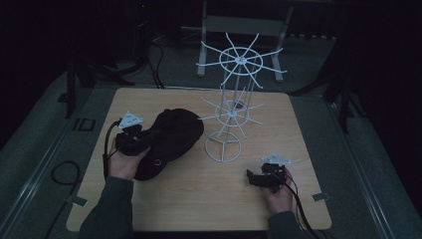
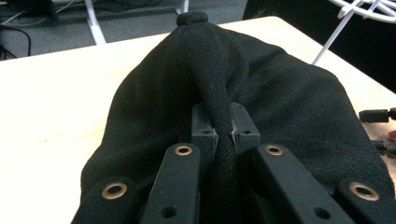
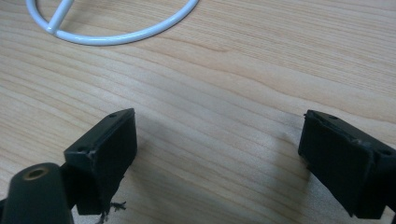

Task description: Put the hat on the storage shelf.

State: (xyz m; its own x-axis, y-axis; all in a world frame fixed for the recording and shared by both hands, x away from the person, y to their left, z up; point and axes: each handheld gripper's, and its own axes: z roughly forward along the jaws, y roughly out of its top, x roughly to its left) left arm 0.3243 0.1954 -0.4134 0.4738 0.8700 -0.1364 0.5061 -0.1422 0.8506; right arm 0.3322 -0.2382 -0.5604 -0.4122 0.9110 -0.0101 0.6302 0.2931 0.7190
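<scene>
My left gripper [image 1: 135, 140] sits at the left side of the desk [image 1: 189, 199], its fingers [image 2: 205, 128] clamped tight on a thick rope-like fold of the black cloth bag [image 1: 171, 139]. In the left gripper view the bag [image 2: 280, 102] spreads out past the fingers, w/ the pinched ridge running up to a small knob of fabric [image 2: 192, 18] at the far end. The bag itself lies left of center on the desk, just beside the round base of the white wire rack [image 1: 230, 114], maybe touching it, can't tell.

Handling, my read: soft knit-type fabric, limp, prob light. It'll sag and drape from whatever point I hold, no stiffness to lean on. Not fragile, not slippery; the weave looks grippy. A bunched fold or a strap-like ridge, as I've got now, is the best hold, since a single flat layer would just slide out or stretch. Lifting by one point will let the rest dangle and swing, so it could snag the rack's thin prongs, which look easy to tip.

My right gripper [image 1: 260, 178] rests near the desk's right front, well apart from the bag, fingers [image 3: 105, 154] spread wide w/ nothing btwn them, bare wood below. In its view the rack base ring [image 3: 116, 37] shows ahead. It's free to pinch a second fold if the bag needs spreading.
</scene>
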